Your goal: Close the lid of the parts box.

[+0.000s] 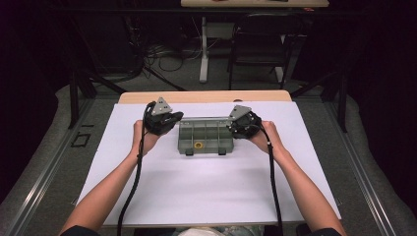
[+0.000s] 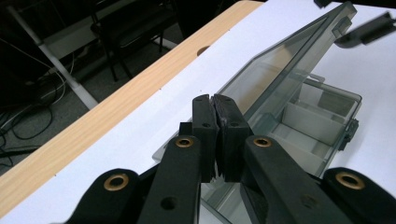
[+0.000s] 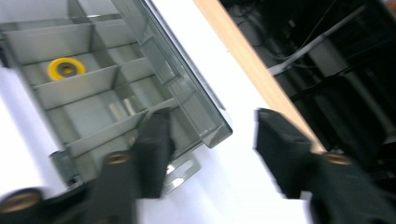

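**Lid of the compartment box stands raised, one gripper off it**

Nearest the person, the white sheet on the tabletop (image 1: 206,191) lies bare, with plenty of room to draw either hand back. Beyond it sits the grey translucent plastic compartment box (image 1: 205,137), a yellow ring (image 1: 198,145) in one front compartment, its clear hinged lid (image 2: 285,65) tilted up from the rear edge.

The left gripper (image 1: 162,120) is at the box's left end; in the left gripper view its jaws are pressed together, pad to pad, beside the lid's left end. Whether they pinch the lid's edge I cannot tell. The right gripper (image 1: 244,124) is at the right end, its jaws parted to a middling gap around the lid's corner, pads clear of it, holding nothing.

The step in hand looks like swinging the lid. Next, the right jaws likely need to regrip or clear, moving along the hinge arc so the box does not slide.

Farther off, the wooden table edge (image 1: 204,96) runs just behind the box, leaving little room there.
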`<state>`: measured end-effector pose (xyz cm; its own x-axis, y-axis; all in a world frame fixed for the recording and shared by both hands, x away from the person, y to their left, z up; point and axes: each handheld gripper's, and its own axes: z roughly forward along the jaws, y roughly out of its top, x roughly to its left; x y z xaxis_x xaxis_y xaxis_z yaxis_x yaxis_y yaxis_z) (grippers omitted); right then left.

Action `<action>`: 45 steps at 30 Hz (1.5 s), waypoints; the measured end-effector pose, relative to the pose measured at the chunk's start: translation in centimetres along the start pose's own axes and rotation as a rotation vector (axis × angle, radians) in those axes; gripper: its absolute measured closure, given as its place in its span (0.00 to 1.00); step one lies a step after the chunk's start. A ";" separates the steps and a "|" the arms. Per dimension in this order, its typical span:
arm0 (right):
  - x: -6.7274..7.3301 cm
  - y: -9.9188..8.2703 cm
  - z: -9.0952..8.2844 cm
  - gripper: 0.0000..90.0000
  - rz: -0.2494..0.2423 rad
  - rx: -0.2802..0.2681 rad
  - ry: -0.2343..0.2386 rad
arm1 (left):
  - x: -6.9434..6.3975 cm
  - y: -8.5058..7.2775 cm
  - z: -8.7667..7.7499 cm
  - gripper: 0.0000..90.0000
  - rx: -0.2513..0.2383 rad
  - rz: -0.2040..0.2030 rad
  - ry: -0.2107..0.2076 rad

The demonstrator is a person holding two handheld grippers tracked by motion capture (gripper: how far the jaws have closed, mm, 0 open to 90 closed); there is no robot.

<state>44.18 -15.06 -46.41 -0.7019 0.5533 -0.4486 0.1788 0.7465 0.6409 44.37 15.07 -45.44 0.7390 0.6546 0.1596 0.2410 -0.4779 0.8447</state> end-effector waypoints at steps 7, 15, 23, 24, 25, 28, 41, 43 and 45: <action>-0.1 -0.3 -1.0 0.42 0.052 -0.042 0.137 | -0.3 -0.8 0.1 0.99 0.007 -0.013 -0.017; -0.1 0.0 -2.5 0.86 0.073 -0.084 0.140 | -0.7 -1.6 0.2 1.00 0.018 -0.019 -0.029; 0.2 0.0 -2.2 1.00 0.116 -0.094 0.117 | -1.0 -2.2 0.3 1.00 0.029 -0.020 -0.038; 0.3 0.0 -2.1 1.00 0.117 -0.093 0.118 | -1.1 -2.2 0.3 0.99 0.030 -0.019 -0.039; 0.4 0.0 -2.0 1.00 0.116 -0.092 0.124 | -1.1 -2.3 0.3 0.99 0.031 -0.019 -0.041; 0.7 0.0 -1.7 1.00 0.112 -0.087 0.126 | -1.3 -2.6 0.4 0.99 0.039 -0.016 -0.043; 1.8 -0.6 -0.5 1.00 0.104 -0.058 0.148 | -1.7 -4.0 0.8 0.99 0.058 -0.027 -0.058; 2.0 -0.8 -0.4 1.00 0.105 -0.049 0.150 | -1.7 -4.2 0.9 0.99 0.064 -0.028 -0.061; 2.1 -1.0 -0.2 1.00 0.105 -0.043 0.152 | -1.8 -4.4 1.0 0.99 0.064 -0.030 -0.060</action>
<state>42.34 -14.70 -47.85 -0.7778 0.5626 -0.2803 0.2292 0.6690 0.7070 42.58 15.39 -49.97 0.7666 0.6338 0.1027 0.3016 -0.4967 0.8138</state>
